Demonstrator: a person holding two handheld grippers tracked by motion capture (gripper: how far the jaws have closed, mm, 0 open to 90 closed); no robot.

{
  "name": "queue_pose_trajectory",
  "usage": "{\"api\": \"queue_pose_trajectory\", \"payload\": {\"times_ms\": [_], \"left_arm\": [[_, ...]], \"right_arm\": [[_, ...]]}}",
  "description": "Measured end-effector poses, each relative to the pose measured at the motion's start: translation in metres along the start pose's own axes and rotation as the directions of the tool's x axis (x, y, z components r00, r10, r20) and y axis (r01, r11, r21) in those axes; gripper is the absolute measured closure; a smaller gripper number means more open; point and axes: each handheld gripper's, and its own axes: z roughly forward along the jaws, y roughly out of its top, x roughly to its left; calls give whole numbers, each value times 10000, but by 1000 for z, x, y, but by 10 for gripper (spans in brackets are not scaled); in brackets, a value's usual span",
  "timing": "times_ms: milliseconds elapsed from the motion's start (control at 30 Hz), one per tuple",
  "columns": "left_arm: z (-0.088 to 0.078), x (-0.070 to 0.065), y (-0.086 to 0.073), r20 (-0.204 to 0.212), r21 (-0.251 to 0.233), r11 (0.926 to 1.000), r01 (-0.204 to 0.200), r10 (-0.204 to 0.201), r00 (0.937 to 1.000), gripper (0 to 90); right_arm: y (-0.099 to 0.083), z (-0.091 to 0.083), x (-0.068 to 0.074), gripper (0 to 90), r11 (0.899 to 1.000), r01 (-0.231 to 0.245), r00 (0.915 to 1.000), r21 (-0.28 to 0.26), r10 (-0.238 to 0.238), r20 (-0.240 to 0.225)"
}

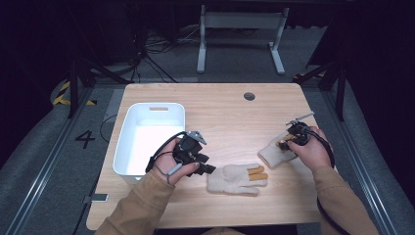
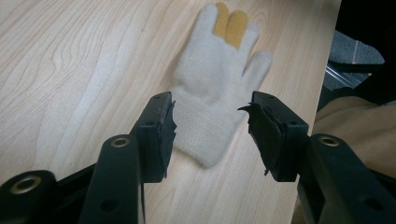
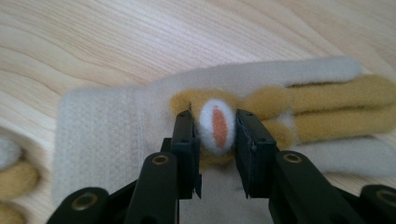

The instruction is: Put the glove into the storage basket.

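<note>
Two cream gloves with yellow fingers lie on the wooden table (image 1: 230,117). The near glove (image 1: 237,178) lies flat at the near middle; the left gripper (image 1: 211,169) sits just left of its cuff, jaws wide apart, holding nothing. The right glove (image 1: 274,154) is pinched at its white and orange patch (image 3: 218,126) by the right gripper (image 3: 218,140). A white bin (image 1: 128,128) stands far left.

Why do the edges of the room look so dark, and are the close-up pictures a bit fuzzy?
In the high view, light falls on the table while the surroundings sink into black. In the left gripper view the glove is fairly sharp. In the right gripper view the other glove is soft, blurring toward its finger ends.
</note>
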Motion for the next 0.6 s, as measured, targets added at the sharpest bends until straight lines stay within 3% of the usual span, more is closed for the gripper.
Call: {"api": "queue_pose_trajectory", "payload": {"times_ms": [267, 333, 600], "left_arm": [[5, -2, 8, 113, 19, 9999, -154, 154, 9998, 510], [6, -2, 10, 146, 36, 9997, -224, 223, 9996, 510], [10, -4, 16, 272, 49, 9992, -405, 403, 9988, 510]], "right_arm": [[2, -37, 10, 717, 9948, -759, 9971, -676, 754, -97], [2, -52, 17, 716, 9923, -855, 9963, -894, 854, -55], [-1, -84, 40, 715, 9838, -945, 9955, -1522, 937, -124]]}}
